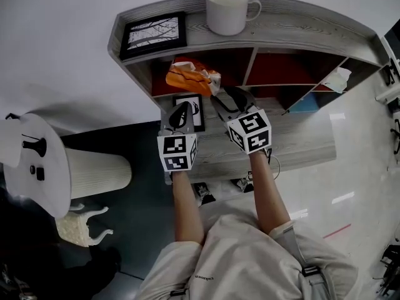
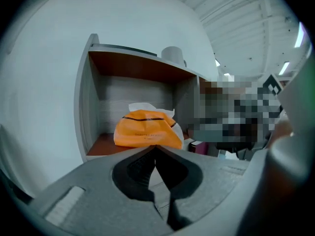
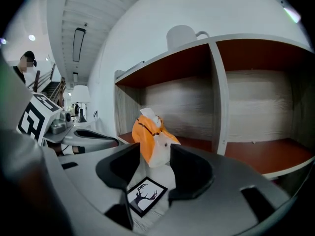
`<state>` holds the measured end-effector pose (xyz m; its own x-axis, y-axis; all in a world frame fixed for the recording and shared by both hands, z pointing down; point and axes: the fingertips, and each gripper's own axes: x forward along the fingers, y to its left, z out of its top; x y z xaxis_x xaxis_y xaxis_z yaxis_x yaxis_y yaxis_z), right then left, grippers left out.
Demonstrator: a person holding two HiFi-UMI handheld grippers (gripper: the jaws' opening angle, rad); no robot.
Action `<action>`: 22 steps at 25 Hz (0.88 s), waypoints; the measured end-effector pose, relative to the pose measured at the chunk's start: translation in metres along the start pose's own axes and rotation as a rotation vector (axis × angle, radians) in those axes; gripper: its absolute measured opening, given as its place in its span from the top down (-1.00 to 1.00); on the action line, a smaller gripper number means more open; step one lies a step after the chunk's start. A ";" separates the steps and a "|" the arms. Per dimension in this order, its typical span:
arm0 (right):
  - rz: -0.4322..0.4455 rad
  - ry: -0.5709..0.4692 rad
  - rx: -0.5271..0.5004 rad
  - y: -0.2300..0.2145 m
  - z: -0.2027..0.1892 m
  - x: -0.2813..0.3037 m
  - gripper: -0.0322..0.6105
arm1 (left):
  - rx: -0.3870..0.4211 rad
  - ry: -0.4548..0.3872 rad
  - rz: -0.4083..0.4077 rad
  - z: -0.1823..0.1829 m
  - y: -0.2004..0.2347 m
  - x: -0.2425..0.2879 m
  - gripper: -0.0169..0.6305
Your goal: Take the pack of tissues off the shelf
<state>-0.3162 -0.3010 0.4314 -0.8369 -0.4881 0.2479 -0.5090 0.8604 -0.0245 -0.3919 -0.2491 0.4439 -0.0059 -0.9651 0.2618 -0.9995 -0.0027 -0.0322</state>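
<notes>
The orange tissue pack point(image 1: 190, 77) with a white end lies at the front of the shelf's point(image 1: 294, 27) left compartment. My right gripper point(image 1: 226, 97) is just in front of it. In the right gripper view the jaws of my right gripper point(image 3: 155, 156) stand open, and the white end of the pack point(image 3: 147, 136) sits between the tips with no pad pressing on it. My left gripper point(image 1: 182, 110) hovers to the left over the lower board. In the left gripper view my left gripper point(image 2: 155, 149) is shut on nothing, and the pack point(image 2: 146, 130) lies straight ahead of it.
A white mug point(image 1: 226, 9) and a framed picture point(image 1: 154, 34) stand on the shelf top. A small deer picture point(image 3: 146, 194) lies on the lower board under the grippers. White paper point(image 1: 338, 79) sits in a right compartment. A round white table point(image 1: 53, 180) stands at the left.
</notes>
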 end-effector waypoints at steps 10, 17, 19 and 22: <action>-0.020 0.033 -0.088 0.005 0.004 0.024 0.13 | 0.052 0.000 0.051 0.006 0.024 -0.001 0.92; -0.046 0.065 -0.160 0.006 0.004 0.043 0.13 | 0.049 0.002 0.087 0.006 0.040 -0.004 0.92; -0.048 0.074 -0.162 0.005 0.003 0.048 0.13 | 0.046 -0.001 0.097 0.008 0.044 -0.006 0.92; -0.050 0.074 -0.152 0.004 0.002 0.050 0.22 | 0.041 -0.005 0.112 0.007 0.051 -0.009 0.92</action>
<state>-0.3607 -0.3227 0.4414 -0.7909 -0.5238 0.3163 -0.5088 0.8501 0.1355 -0.4421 -0.2426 0.4331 -0.1176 -0.9613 0.2493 -0.9904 0.0952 -0.1002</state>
